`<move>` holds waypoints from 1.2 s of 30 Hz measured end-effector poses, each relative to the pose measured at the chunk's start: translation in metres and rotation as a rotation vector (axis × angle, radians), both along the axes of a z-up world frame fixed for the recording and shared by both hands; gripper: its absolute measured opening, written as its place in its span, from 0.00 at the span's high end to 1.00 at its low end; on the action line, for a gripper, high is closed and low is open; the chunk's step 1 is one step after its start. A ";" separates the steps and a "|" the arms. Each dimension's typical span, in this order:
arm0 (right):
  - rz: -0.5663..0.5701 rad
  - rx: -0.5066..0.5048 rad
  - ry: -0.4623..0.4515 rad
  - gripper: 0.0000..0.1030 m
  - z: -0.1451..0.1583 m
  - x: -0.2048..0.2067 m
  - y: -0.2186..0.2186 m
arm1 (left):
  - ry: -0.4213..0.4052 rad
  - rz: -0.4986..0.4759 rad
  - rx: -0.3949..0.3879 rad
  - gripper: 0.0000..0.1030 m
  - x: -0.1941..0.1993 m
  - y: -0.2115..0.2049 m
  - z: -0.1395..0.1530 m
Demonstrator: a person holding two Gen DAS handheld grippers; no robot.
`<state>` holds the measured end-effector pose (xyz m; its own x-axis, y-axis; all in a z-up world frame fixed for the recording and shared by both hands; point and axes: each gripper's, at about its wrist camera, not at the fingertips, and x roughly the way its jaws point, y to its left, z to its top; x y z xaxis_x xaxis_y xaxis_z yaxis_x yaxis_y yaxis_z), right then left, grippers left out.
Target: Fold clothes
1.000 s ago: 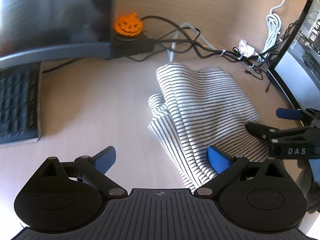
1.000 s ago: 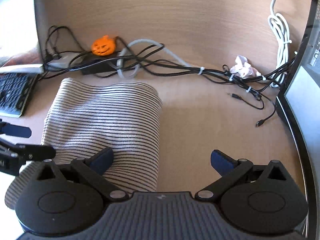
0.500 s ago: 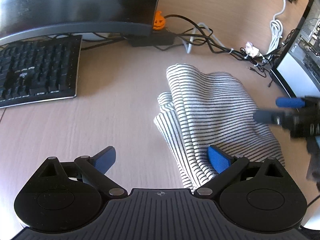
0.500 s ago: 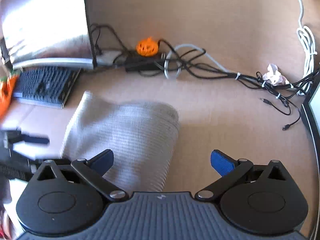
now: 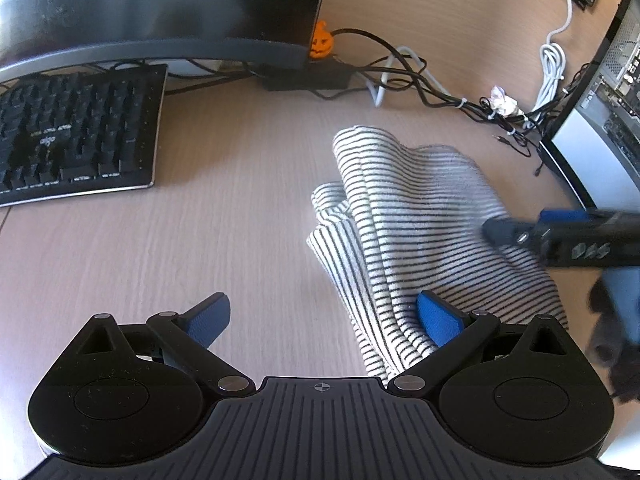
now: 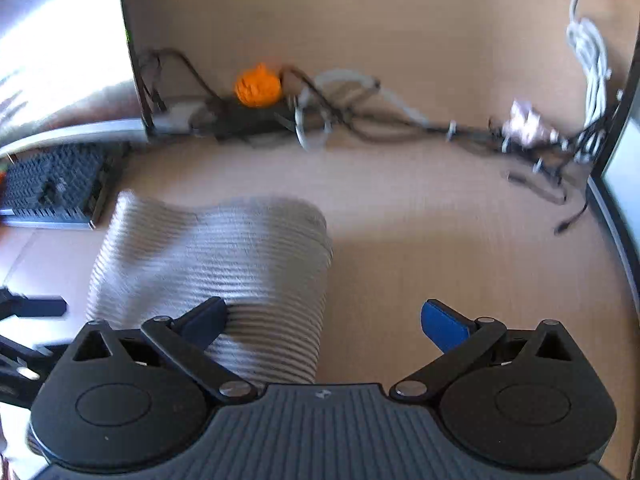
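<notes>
A white garment with thin black stripes (image 5: 420, 232) lies folded in a thick bundle on the wooden desk (image 5: 224, 240). My left gripper (image 5: 324, 320) is open above the desk, its right pad over the garment's near left edge and its left pad over bare wood. In the right wrist view the same garment (image 6: 224, 264) is blurred, and my right gripper (image 6: 324, 322) is open, its left pad over the cloth's near right part and its right pad over bare desk. The right gripper's fingers (image 5: 512, 232) show over the garment's right side in the left wrist view.
A black keyboard (image 5: 76, 132) and a curved monitor (image 5: 160, 8) stand at the left. An orange pumpkin figure (image 5: 321, 45) and tangled cables (image 5: 440, 92) run along the back. A computer case (image 5: 600, 120) is at the right.
Both grippers have drawn back and up from the garment, so more of the keyboard and monitor shows. Both stay open. The garment lies where it was.
</notes>
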<state>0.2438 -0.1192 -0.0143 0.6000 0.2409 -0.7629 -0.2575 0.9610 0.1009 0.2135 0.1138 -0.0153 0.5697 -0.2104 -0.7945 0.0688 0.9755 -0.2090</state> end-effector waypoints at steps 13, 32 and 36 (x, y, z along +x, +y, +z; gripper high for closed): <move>-0.002 -0.042 -0.034 0.00 -0.009 0.011 0.004 | 0.001 -0.015 -0.032 0.02 0.002 0.002 0.020; 0.138 0.033 -0.013 0.00 0.002 -0.036 0.001 | 0.027 -0.005 0.047 0.00 0.000 -0.010 0.003; 0.148 0.010 -0.031 0.00 0.002 -0.038 0.009 | 0.026 0.020 0.002 0.01 -0.002 -0.006 0.010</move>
